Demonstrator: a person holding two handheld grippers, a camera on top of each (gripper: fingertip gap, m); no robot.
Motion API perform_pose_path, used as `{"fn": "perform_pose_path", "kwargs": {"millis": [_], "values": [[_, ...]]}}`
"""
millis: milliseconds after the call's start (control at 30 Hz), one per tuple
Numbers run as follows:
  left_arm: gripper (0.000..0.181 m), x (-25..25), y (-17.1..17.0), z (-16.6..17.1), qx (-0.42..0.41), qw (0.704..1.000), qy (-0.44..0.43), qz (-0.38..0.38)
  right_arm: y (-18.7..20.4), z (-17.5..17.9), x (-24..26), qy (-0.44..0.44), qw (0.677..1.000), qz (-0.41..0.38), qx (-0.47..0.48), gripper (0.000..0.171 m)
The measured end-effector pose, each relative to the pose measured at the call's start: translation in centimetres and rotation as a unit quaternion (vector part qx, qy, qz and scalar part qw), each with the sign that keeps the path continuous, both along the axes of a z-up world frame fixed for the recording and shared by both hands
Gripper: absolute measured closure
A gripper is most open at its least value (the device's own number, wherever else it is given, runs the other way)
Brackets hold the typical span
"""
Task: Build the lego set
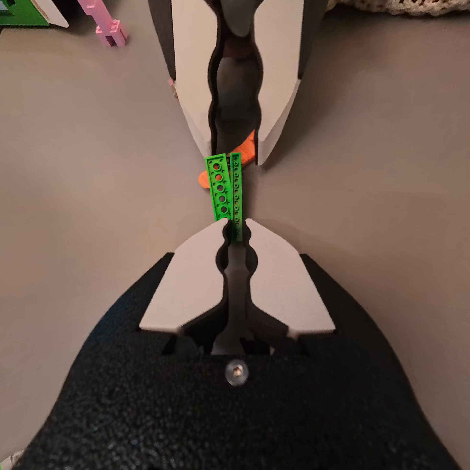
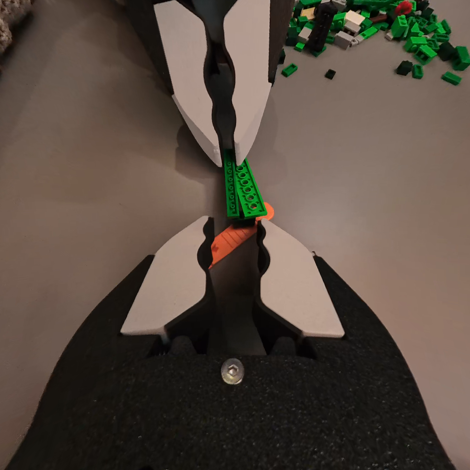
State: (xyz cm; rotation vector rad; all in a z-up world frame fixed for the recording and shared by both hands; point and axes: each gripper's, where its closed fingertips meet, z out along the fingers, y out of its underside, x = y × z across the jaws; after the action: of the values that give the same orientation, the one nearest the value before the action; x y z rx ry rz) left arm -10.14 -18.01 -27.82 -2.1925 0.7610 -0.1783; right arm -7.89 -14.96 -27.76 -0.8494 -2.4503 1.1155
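Observation:
Two long green plates (image 1: 223,188) are stuck together, one wide with round holes and one narrow, and they splay apart at the far end. My left gripper (image 1: 236,223) is shut on their near end and holds them above the grey table. My right gripper (image 2: 234,220) faces it and is shut on an orange brick separator (image 2: 229,239), which lies slantwise between its fingers. The separator's tip is at the plates' (image 2: 241,190) free end. The left gripper also shows in the right wrist view (image 2: 229,157), and the right gripper (image 1: 234,157) and the separator (image 1: 244,152) in the left wrist view.
A pile of loose green, grey and dark bricks (image 2: 381,28) lies at the far right, with stray bricks near it. A pink brick assembly (image 1: 112,28) and a green box (image 1: 20,15) sit at the far left. A knitted cloth (image 1: 407,5) lies at the table edge. The grippers' ends are close to 5 centimeters from one another. The pink brick assembly (image 1: 112,28) sits 20 centimeters or so from the ends of my right fingers.

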Motion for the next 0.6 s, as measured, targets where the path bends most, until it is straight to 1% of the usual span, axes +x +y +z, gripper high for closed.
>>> {"fn": "perform_pose_path", "kwargs": {"millis": [100, 167, 267, 400, 533, 600], "values": [[0.175, 0.2, 0.0, 0.0, -0.001, 1.0, -0.009, 0.0, 0.3, 0.7, 0.1, 0.023, 1.0, 0.005, -0.013, 0.134], [0.175, 0.4, -0.1, 0.0, -0.003, 1.0, -0.017, -0.001, 0.4, 1.1, 0.1, 0.037, 0.999, 0.006, -0.022, 0.127], [0.175, 0.5, -0.2, 0.0, 0.003, 1.0, -0.018, 0.002, 0.5, 1.9, 0.2, 0.053, 0.997, 0.025, -0.044, 0.124], [0.175, 1.0, 0.0, 0.3, 0.03, 0.999, -0.028, 0.015, 0.9, 3.0, -0.3, 0.083, 0.993, 0.044, -0.075, 0.126], [0.175, 1.2, 0.1, 0.6, 0.057, 0.997, -0.02, 0.036, 1.5, 4.4, -0.7, 0.127, 0.986, 0.04, -0.104, 0.137], [0.175, 0.9, 0.2, 0.8, 0.072, 0.996, -0.01, 0.056, 1.5, 4.6, -0.5, 0.13, 0.984, 0.045, -0.112, 0.137]]}}
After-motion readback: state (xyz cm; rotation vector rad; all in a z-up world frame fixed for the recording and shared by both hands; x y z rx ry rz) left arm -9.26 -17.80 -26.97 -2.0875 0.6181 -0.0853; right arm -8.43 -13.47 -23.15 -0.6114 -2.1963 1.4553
